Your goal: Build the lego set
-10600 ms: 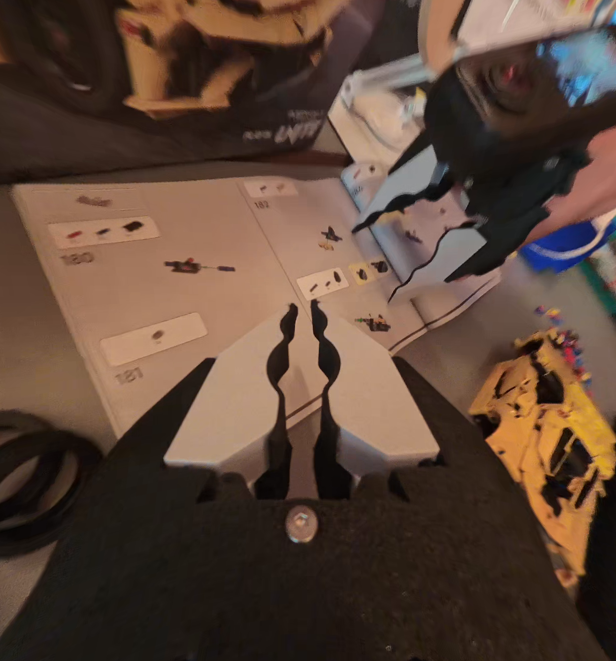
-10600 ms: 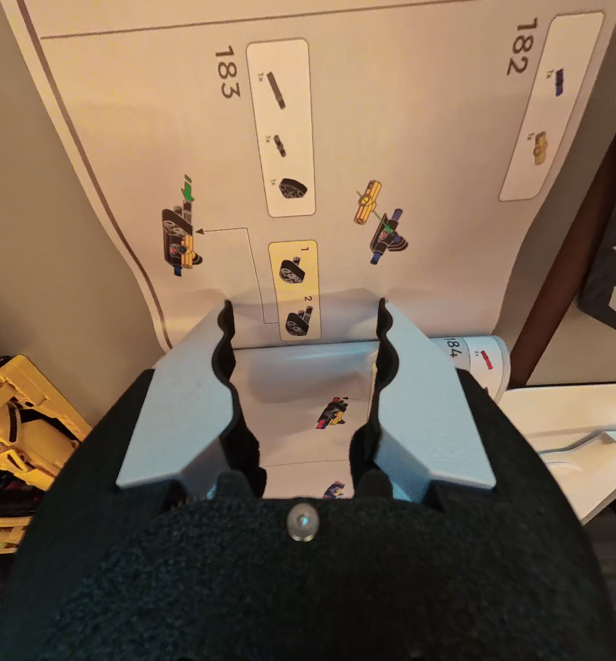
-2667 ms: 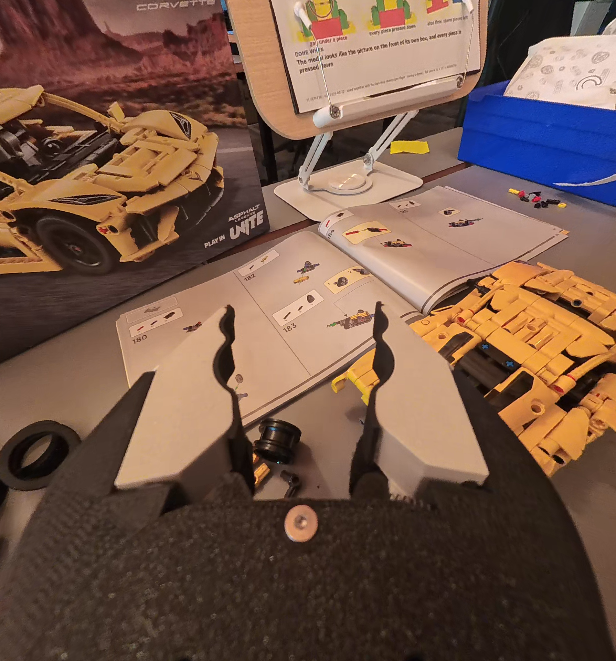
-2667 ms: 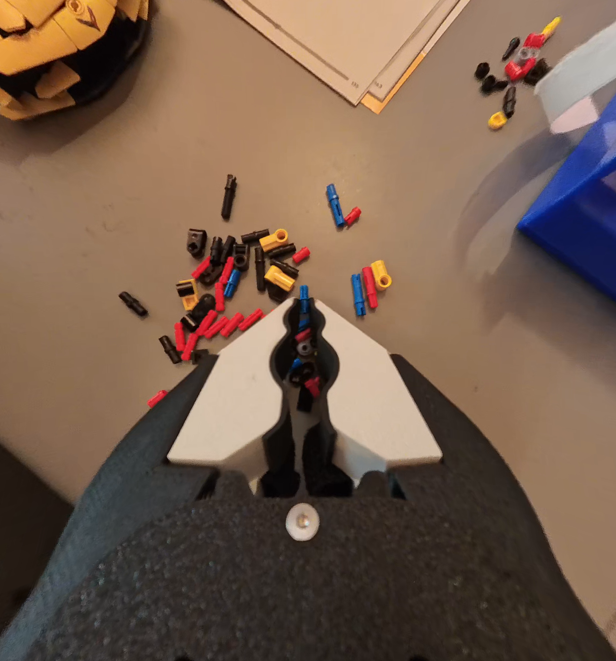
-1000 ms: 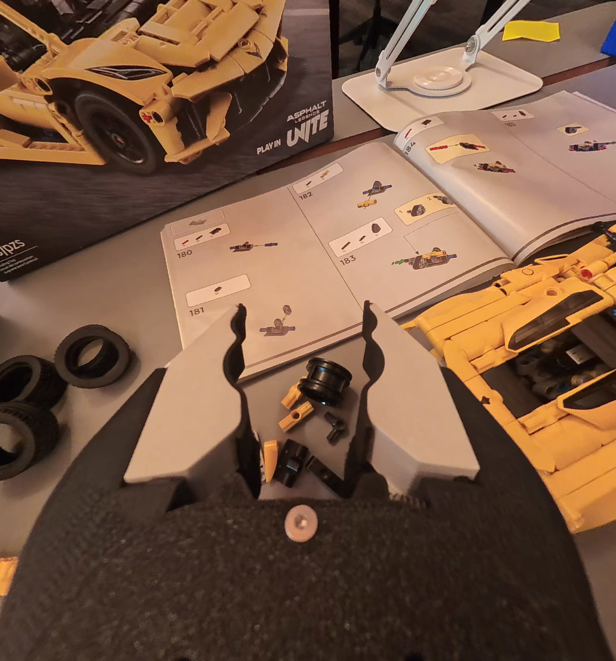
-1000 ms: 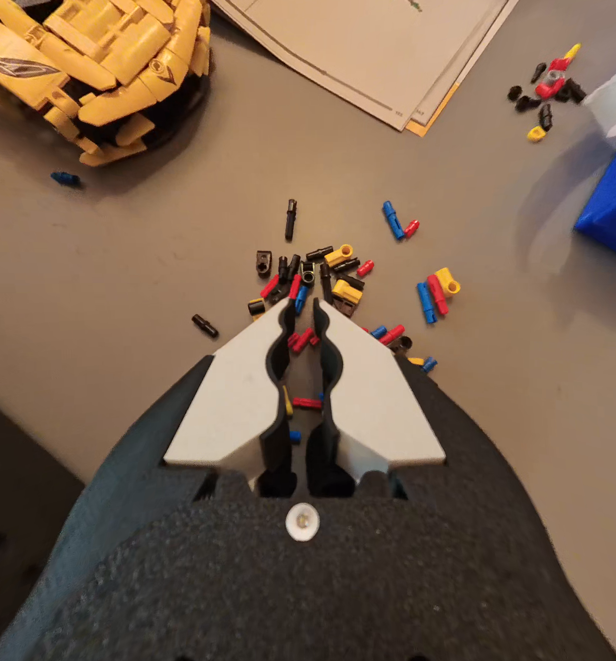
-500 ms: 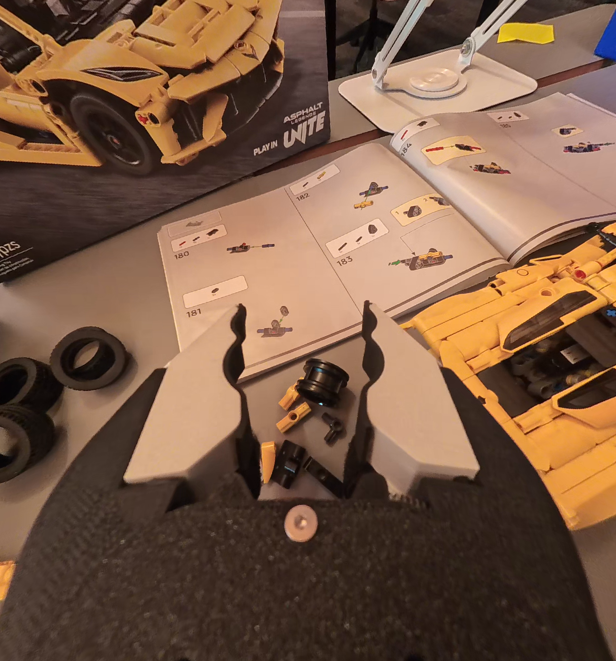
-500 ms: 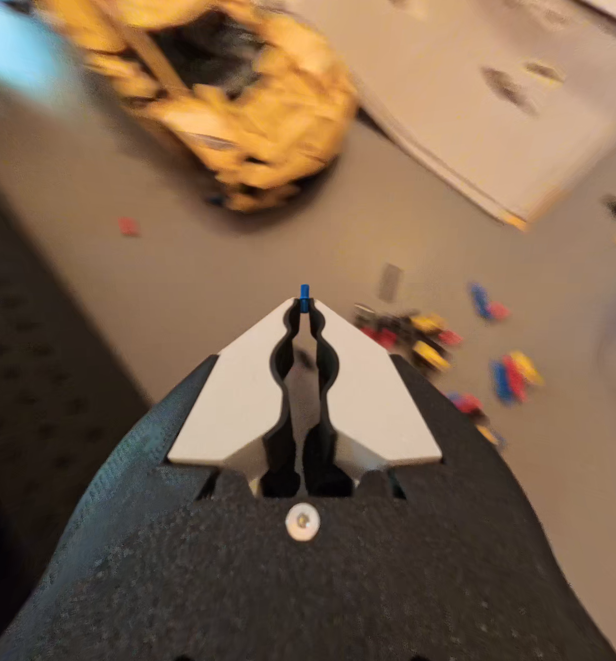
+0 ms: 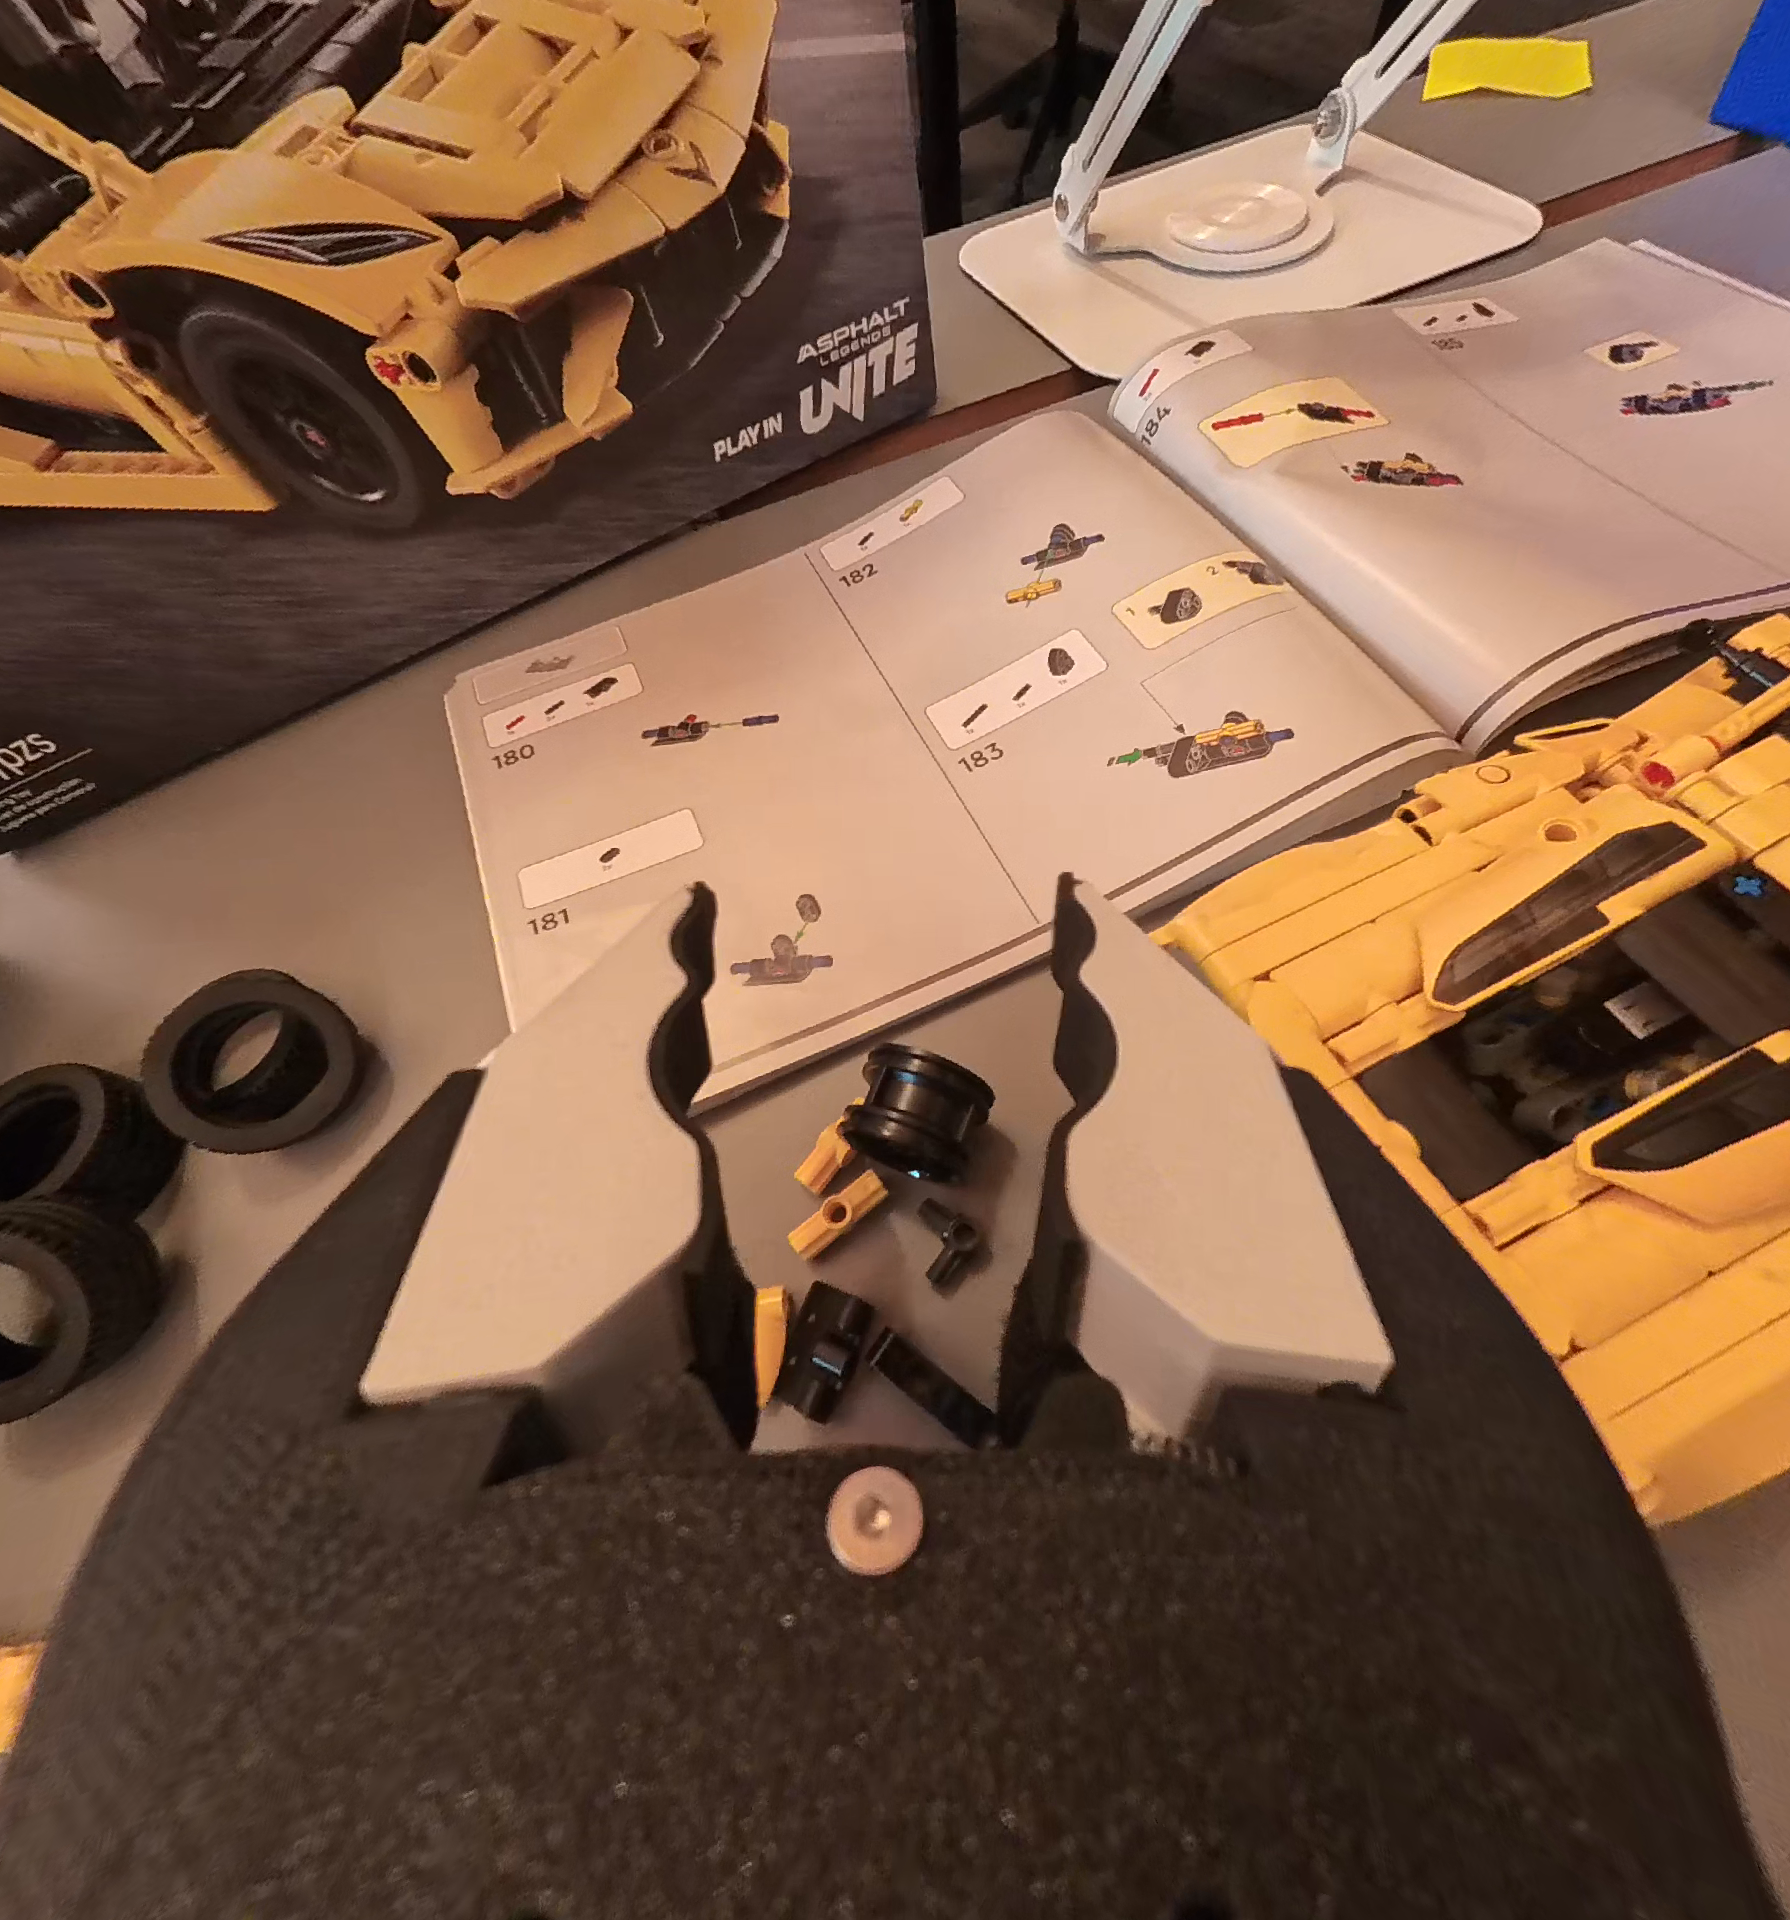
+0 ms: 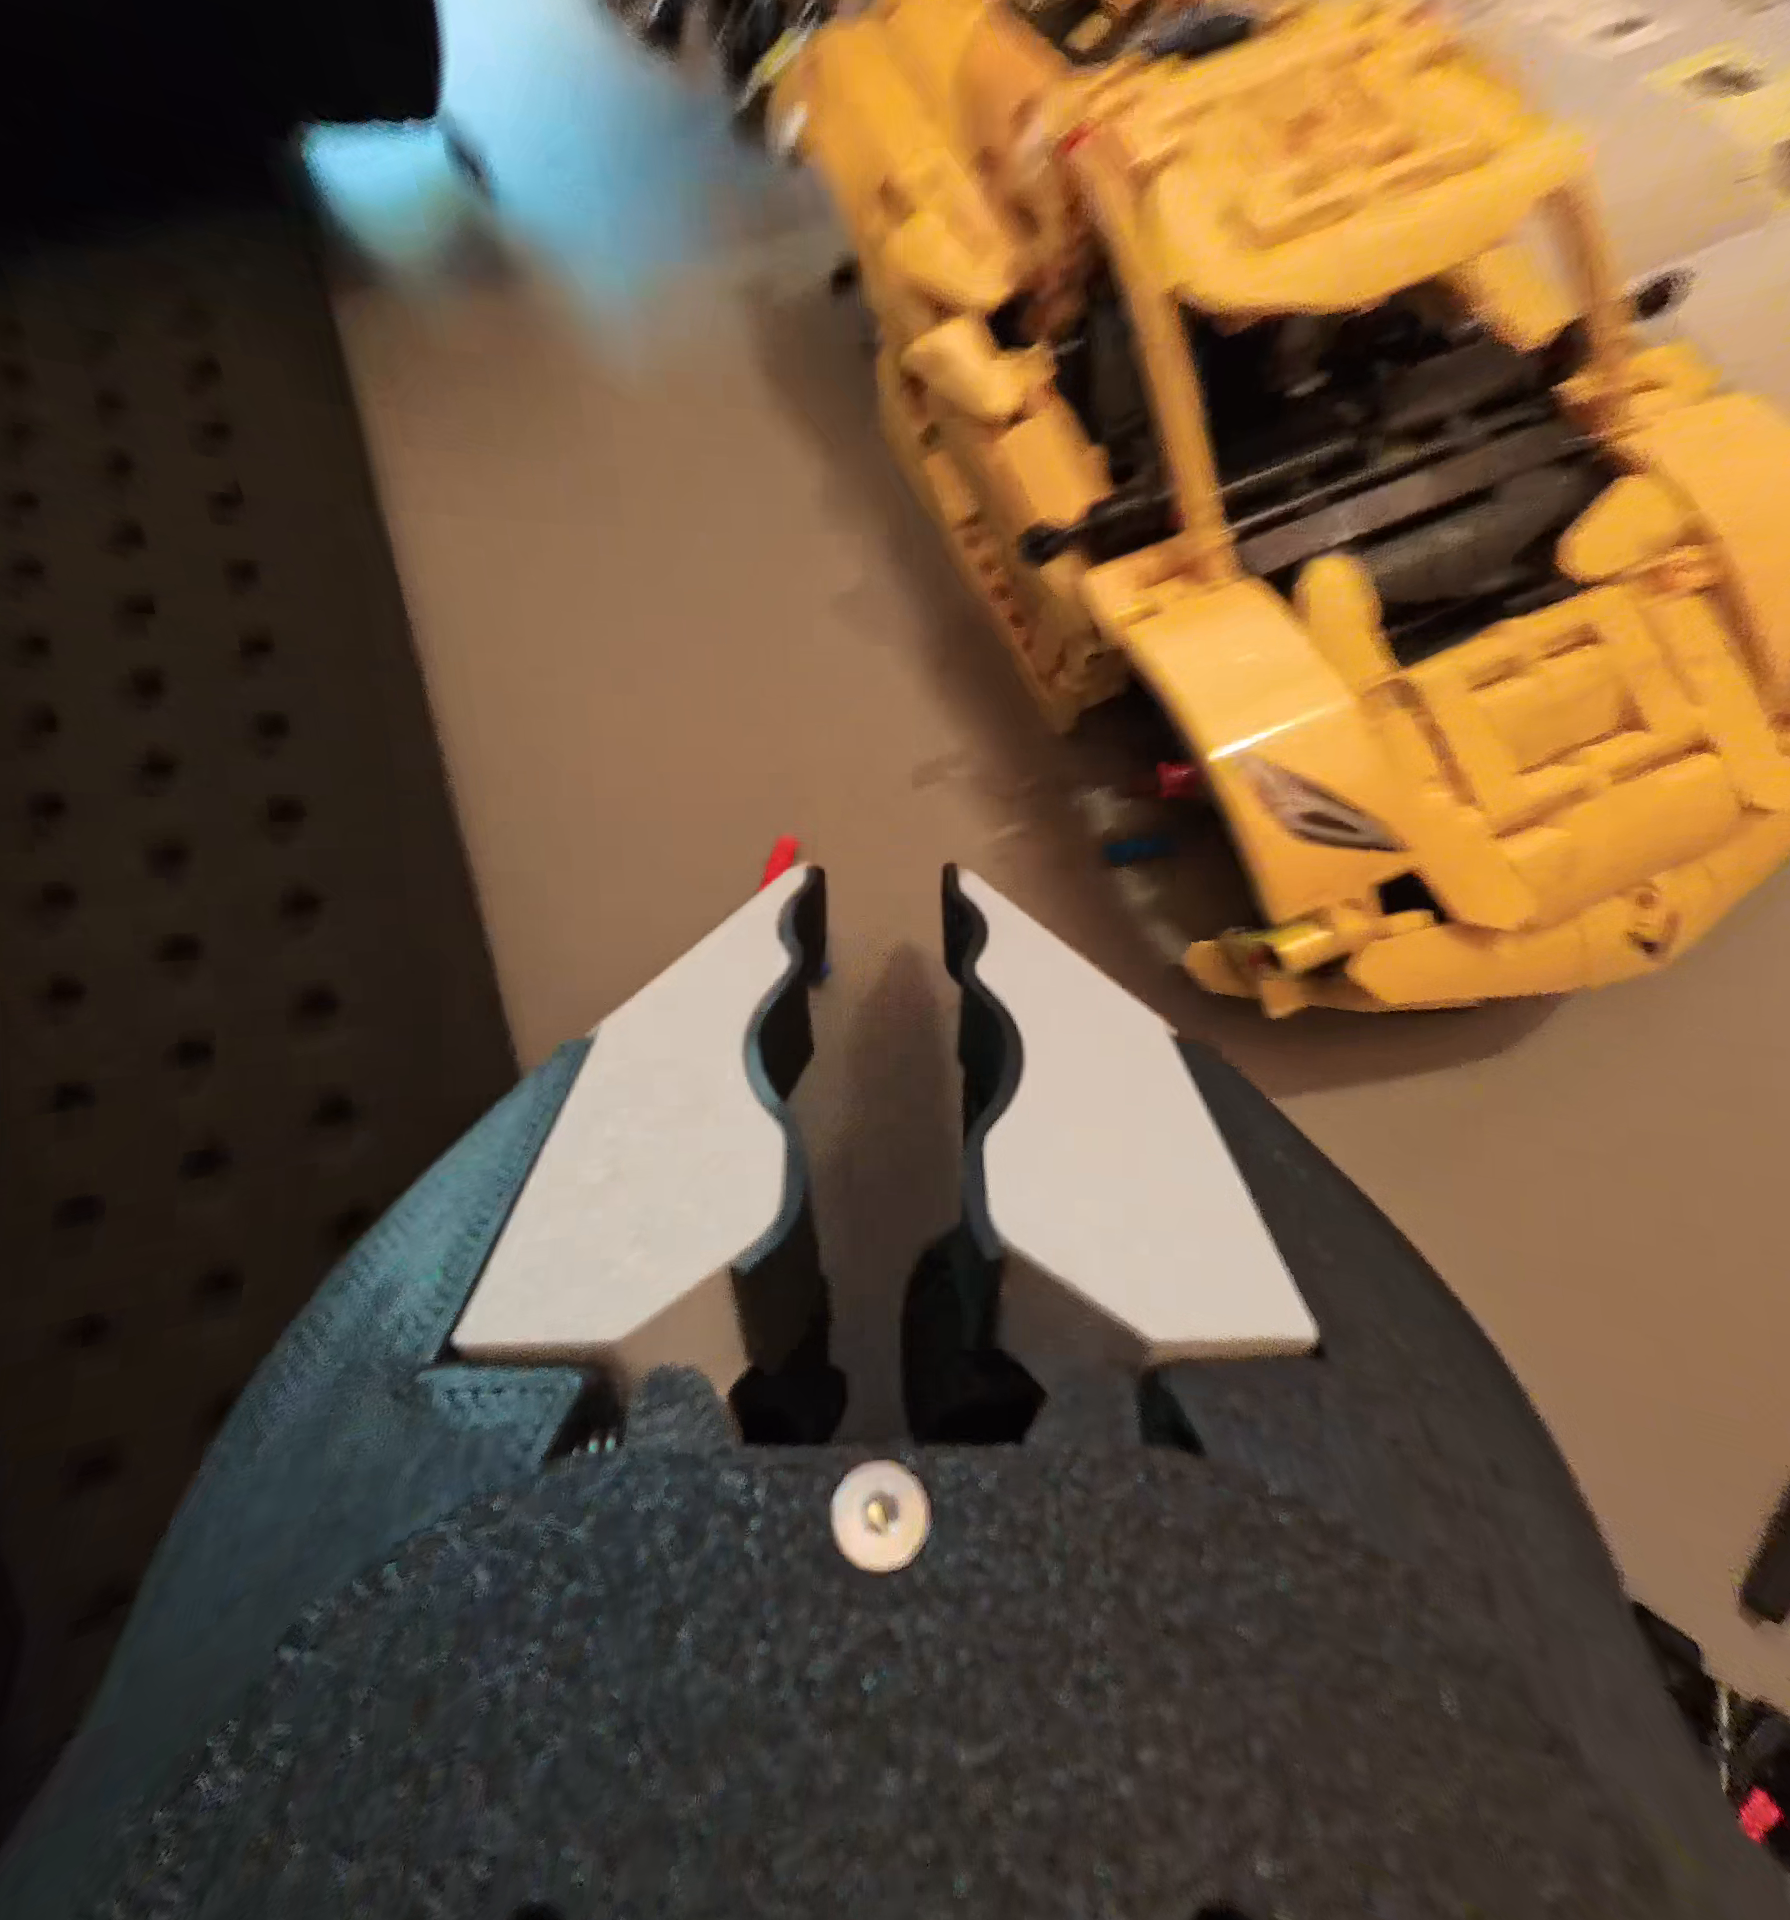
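Left wrist view: jaws apart (empty) above black wheel hub (image 9: pixel 920 1112).

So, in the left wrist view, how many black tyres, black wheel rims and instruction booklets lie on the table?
black tyres: 3
black wheel rim: 1
instruction booklet: 1
Total: 5

Three black tyres (image 9: pixel 60 1236), one black wheel hub (image 9: pixel 920 1112), one booklet (image 9: pixel 870 748)
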Demonstrator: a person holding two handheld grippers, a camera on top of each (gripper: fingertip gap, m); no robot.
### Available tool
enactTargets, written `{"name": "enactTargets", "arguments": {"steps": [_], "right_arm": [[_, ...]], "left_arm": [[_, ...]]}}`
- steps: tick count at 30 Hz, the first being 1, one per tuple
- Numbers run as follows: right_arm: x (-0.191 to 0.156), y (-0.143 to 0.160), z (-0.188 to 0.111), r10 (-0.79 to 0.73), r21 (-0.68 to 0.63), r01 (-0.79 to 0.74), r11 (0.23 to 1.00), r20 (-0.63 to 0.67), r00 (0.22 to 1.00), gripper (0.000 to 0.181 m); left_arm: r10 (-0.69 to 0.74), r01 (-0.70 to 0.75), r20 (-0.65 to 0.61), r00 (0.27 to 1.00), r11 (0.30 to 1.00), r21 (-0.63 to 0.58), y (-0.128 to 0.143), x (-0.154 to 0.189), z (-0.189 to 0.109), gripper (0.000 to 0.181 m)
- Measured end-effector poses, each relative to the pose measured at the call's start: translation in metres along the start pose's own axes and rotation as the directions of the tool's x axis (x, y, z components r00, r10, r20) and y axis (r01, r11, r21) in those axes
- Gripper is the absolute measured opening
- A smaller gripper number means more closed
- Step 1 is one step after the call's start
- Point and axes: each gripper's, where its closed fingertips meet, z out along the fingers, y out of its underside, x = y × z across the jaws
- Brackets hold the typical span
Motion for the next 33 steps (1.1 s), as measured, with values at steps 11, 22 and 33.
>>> {"name": "enactTargets", "arguments": {"steps": [11, 22, 33], "right_arm": [[0.045, -0.001, 0.020, 0.154, -0.002, -0.164, 0.987, -0.332, 0.931, 0.027], [0.052, 0.000, 0.024, 0.140, -0.028, -0.166, 0.986, -0.412, 0.900, 0.003], [0.018, 0.028, -0.015, 0.031, -0.102, -0.062, 0.993, -0.284, 0.958, 0.003]], "left_arm": [[0.020, -0.020, -0.004, 1.000, 1.000, 0.017, -0.004, 0.006, -0.002, 0.065], [0.033, -0.033, -0.011, 0.999, 0.999, 0.023, -0.005, 0.011, -0.003, 0.064], [0.002, -0.002, 0.016, 1.000, 1.000, -0.009, 0.003, 0.001, -0.002, 0.064]]}}
